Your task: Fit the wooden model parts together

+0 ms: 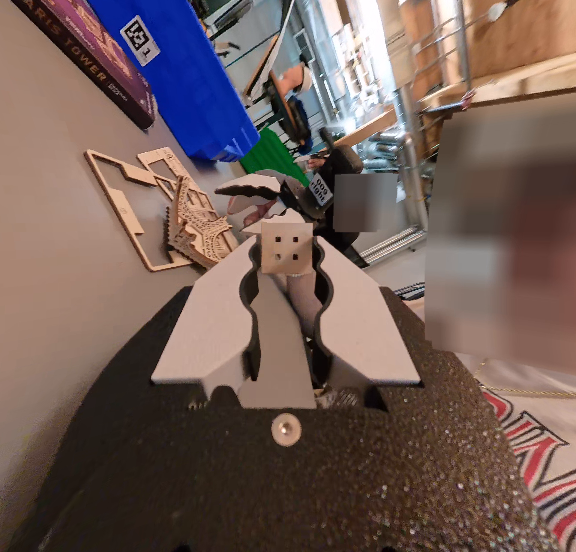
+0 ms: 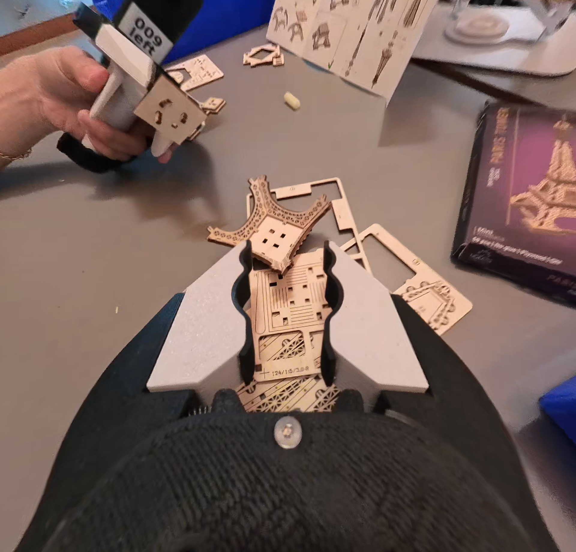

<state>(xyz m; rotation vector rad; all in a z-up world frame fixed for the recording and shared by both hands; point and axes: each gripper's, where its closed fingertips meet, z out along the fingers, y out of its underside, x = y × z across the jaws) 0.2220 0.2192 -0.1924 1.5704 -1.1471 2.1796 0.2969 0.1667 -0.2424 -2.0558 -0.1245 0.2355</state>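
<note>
We held the square four-holed plywood plate (image 1: 286,246) in the left gripper (image 1: 285,253), right gripper (image 2: 285,253) open and empty above the unjoined lattice-legged wooden tower base (image 2: 270,225) at 12 o'clock.

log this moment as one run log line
left gripper: shut on square plate, held up | right gripper: open over tower base | base on table

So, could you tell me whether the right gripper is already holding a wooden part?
No, the right gripper is open above the wooden sheet, gripping nothing.
</note>
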